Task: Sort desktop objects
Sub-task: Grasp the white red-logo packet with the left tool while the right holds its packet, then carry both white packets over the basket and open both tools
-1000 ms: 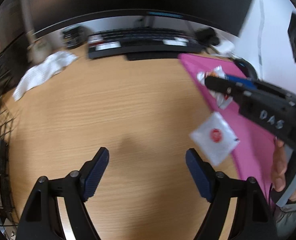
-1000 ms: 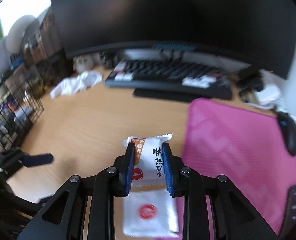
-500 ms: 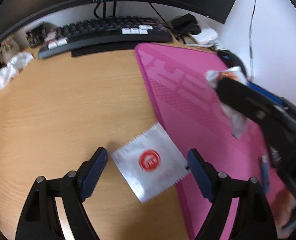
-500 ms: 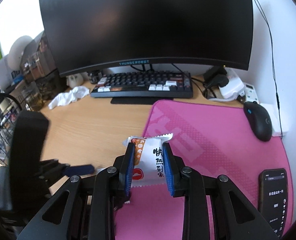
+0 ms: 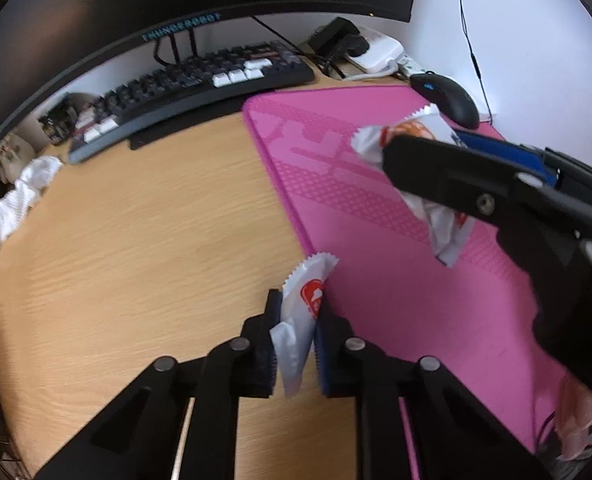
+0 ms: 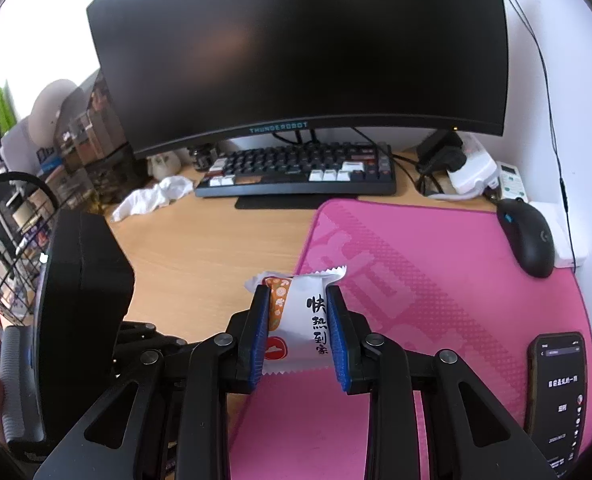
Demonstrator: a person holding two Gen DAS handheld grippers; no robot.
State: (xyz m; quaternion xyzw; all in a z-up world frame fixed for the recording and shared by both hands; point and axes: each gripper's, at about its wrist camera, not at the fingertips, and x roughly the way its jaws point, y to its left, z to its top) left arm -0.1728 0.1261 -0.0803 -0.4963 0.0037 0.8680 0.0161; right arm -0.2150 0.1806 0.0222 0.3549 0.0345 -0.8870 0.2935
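Observation:
My left gripper (image 5: pixel 298 304) has its jaws closing tight on a small white sachet with a red logo (image 5: pixel 310 280). The pads press both its sides and it stands crumpled on edge, at the left border of the pink desk mat (image 5: pixel 376 220). My right gripper (image 6: pixel 298 296) is shut on a white snack packet with an orange end and black characters (image 6: pixel 308 320), held above the mat's left part. In the left wrist view that packet (image 5: pixel 440 224) hangs from the right gripper's black finger, to the right of the sachet.
A black keyboard (image 6: pixel 296 168) and a large monitor (image 6: pixel 296 40) stand at the back. A mouse (image 6: pixel 530 240) and a phone (image 6: pixel 556 392) lie on the mat's right side. A white crumpled cloth (image 6: pixel 152 198) and a wire basket (image 6: pixel 12 248) are at the left.
My left gripper swung right over the wooden desk to the sachet at the mat's edge and shut on it, folding it upright. The right gripper kept its packet and drifted over the mat.

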